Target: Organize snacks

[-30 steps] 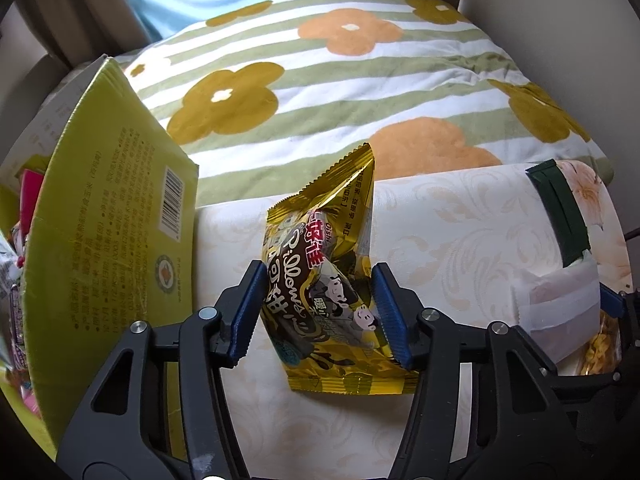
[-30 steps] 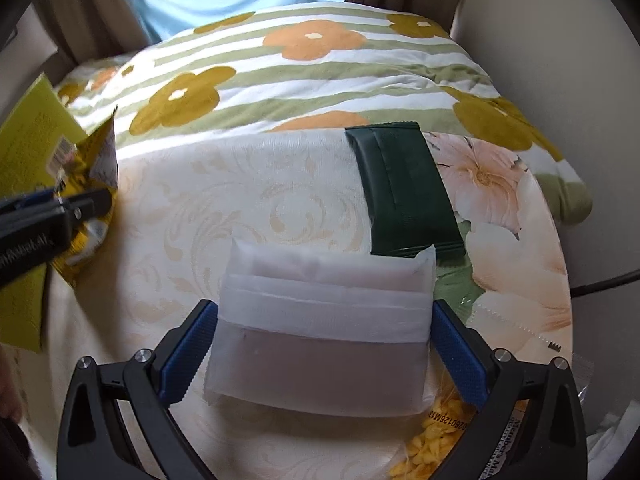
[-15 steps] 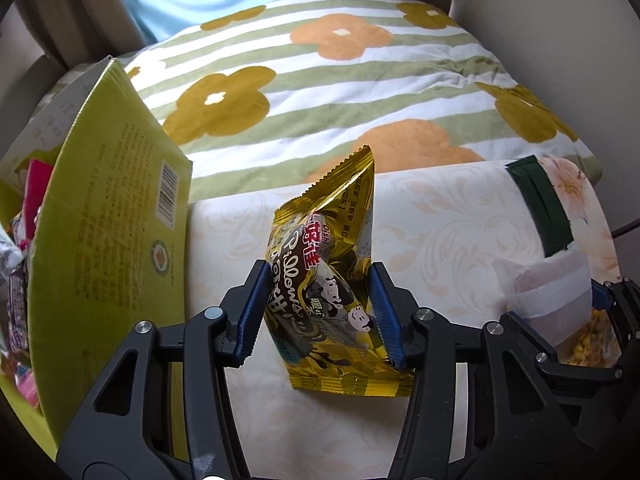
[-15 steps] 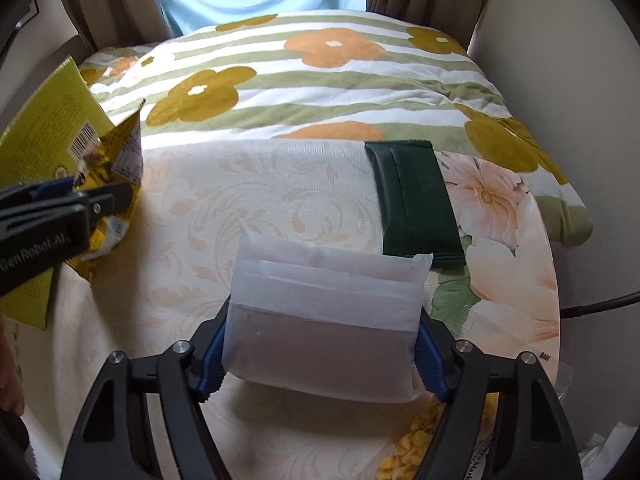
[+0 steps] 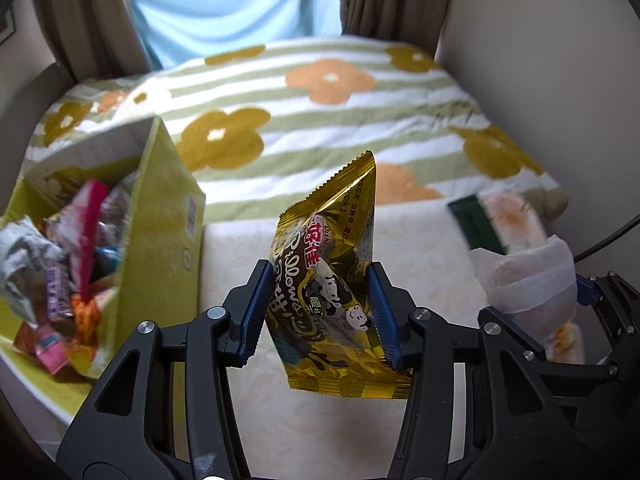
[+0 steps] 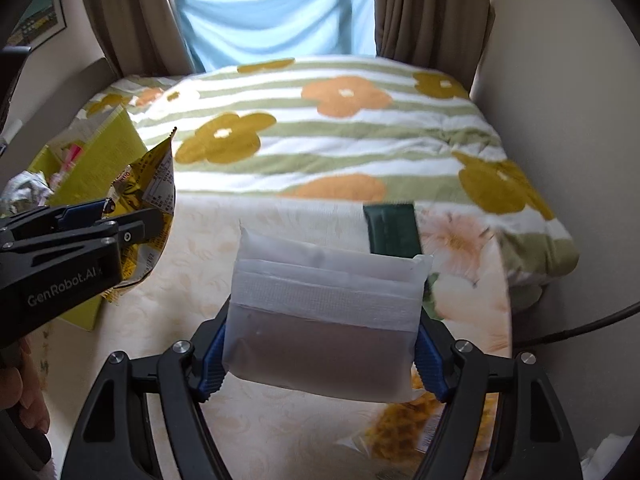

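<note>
Left gripper [image 5: 320, 316] squeezes tighter on the gold snack bag [image 5: 332, 300], pads pinching its crinkled middle, lifted clear of the cream cloth [image 5: 420, 248]. It looks light, puffy and slick, so a mid-body grip seems safest. Right gripper [image 6: 320, 354] is clamped on the white pouch [image 6: 324, 312], soft and floppy, raised off the cloth too. Further left, the green box [image 5: 168, 232] sits crammed with wrappers.
</note>
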Tool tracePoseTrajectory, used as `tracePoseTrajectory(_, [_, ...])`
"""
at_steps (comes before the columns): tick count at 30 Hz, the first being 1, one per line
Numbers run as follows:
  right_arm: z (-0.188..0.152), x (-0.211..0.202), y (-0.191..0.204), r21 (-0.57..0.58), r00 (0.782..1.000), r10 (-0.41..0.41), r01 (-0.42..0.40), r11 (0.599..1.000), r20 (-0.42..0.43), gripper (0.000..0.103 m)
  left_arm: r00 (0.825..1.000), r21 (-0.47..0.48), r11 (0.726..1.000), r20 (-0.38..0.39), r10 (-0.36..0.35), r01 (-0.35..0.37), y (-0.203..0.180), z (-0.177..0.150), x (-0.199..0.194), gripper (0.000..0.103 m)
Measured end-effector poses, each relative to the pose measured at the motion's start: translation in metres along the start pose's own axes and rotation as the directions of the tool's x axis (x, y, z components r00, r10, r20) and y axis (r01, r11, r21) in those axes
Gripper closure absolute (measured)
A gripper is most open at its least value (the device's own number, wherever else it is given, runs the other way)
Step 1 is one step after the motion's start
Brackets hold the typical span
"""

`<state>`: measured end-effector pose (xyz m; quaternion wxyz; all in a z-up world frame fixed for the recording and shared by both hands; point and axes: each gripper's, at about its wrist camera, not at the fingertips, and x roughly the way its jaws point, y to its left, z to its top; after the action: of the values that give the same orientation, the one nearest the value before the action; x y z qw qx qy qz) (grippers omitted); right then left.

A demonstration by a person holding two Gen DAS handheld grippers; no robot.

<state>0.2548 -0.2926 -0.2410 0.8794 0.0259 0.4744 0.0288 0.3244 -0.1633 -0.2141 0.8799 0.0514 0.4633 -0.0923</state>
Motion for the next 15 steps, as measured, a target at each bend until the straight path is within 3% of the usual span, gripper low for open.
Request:
tracePoseTrajectory(11, [0.032, -0.075, 0.019, -0.116, 0.989, 0.080, -0.066, 0.991, 0.122, 0.031, 0.978, -0.083, 0.997, 0.207, 0.018, -0.001, 0.026, 0.026, -0.113, 0.060])
tracePoseTrajectory(15, [0.048, -0.092, 0.044, -0.165, 0.982, 0.128, -0.104, 0.981, 0.140, 0.031, 0.970, -0.128, 0.992, 0.242, 0.031, 0.000, 0.064, 0.037, -0.138, 0.072])
